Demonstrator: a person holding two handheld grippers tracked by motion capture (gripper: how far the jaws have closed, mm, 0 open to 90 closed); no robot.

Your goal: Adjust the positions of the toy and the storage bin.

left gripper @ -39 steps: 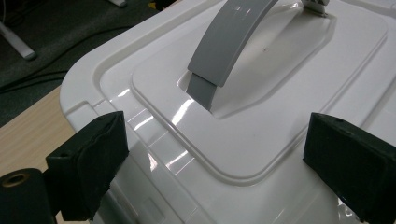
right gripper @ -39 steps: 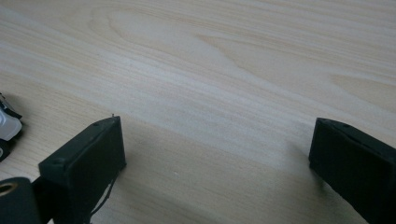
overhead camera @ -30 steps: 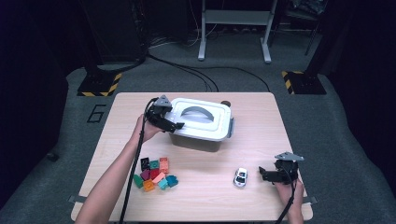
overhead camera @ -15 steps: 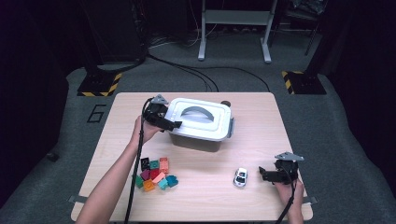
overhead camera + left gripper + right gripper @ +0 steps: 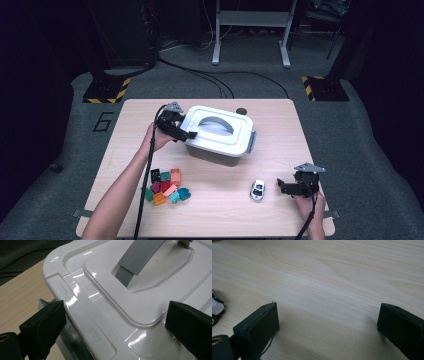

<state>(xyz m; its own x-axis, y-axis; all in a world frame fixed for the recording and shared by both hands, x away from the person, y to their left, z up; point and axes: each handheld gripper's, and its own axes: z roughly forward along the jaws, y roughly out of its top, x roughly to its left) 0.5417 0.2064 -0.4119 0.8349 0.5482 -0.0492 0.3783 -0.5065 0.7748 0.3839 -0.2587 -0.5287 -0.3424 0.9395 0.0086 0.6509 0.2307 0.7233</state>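
A white plastic box (image 5: 219, 136) with a grey handle (image 5: 217, 123) stands at the table's middle back, its lid on. My left gripper (image 5: 189, 135) is open at the box's left end, one jaw over the lid (image 5: 140, 297) and one outside the left rim by a grey latch (image 5: 43, 303). A small white toy car (image 5: 257, 190) lies front right; its edge shows in the right gripper view (image 5: 215, 308). My right gripper (image 5: 281, 187) is open, low over the bare table just right of the car.
Several coloured toy bricks (image 5: 165, 186) lie in a heap at the front left. A grey latch (image 5: 251, 141) sits on the box's right end, and a small dark round object (image 5: 242, 111) lies behind the box. The wooden table (image 5: 280, 130) stands on a grey floor.
The left gripper has crept slightly right, closer onto the box's left end. The right gripper and the car have stayed put.
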